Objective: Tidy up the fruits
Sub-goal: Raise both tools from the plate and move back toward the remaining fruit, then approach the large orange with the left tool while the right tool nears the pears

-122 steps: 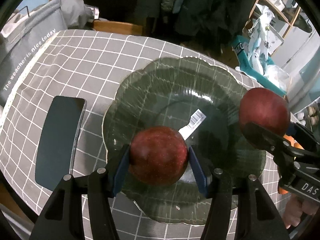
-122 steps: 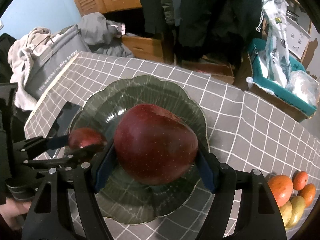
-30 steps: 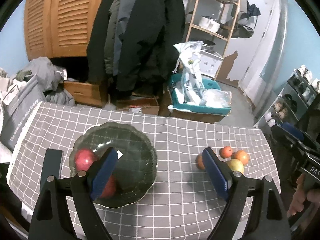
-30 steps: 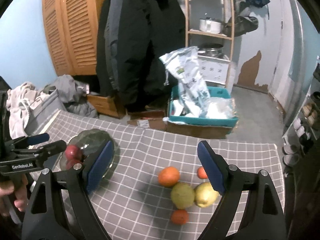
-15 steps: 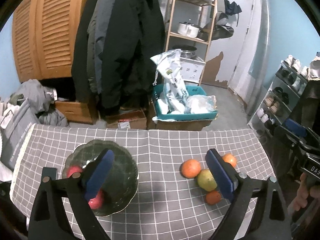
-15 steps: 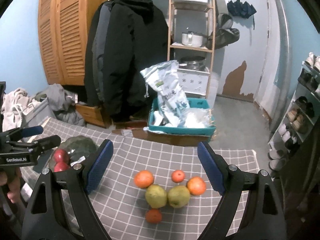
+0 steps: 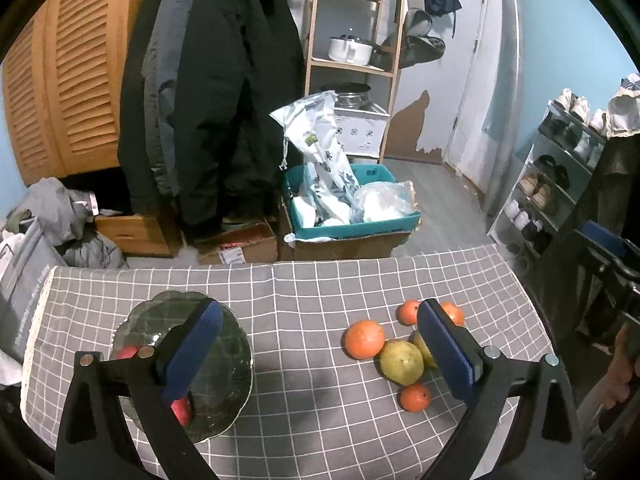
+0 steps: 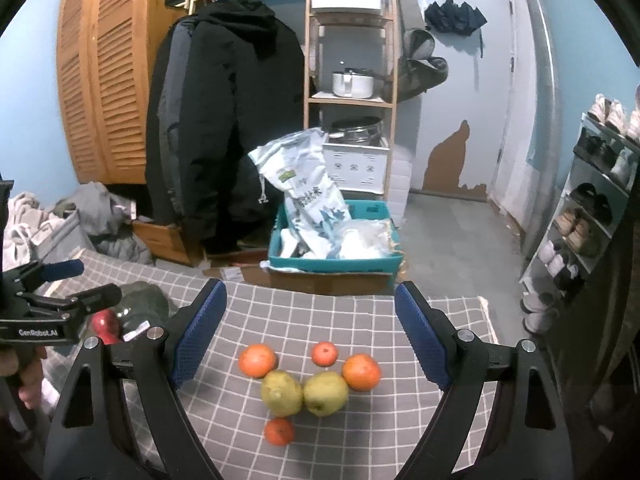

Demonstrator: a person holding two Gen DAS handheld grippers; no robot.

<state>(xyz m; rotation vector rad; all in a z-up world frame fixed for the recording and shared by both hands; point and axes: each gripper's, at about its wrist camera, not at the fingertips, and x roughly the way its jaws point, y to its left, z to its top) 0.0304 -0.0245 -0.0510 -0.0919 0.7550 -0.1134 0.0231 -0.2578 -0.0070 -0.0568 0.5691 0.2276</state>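
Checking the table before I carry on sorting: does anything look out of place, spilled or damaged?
Nothing is spilled or visibly damaged. Two red apples lie in the dark green glass plate, while the oranges and yellow-green pears sit loose in a cluster on the grey checked tablecloth. Both claws are open and hold nothing.

A lived-in home is shown, likely an entry or utility room. Dark coats (image 8: 224,120) are hung on a rail beside louvred wooden doors (image 8: 100,80), pots (image 8: 352,82) are kept on a wooden shelf unit, and shoes are lined up on a rack (image 8: 588,220). Paint is peeled from the wall.
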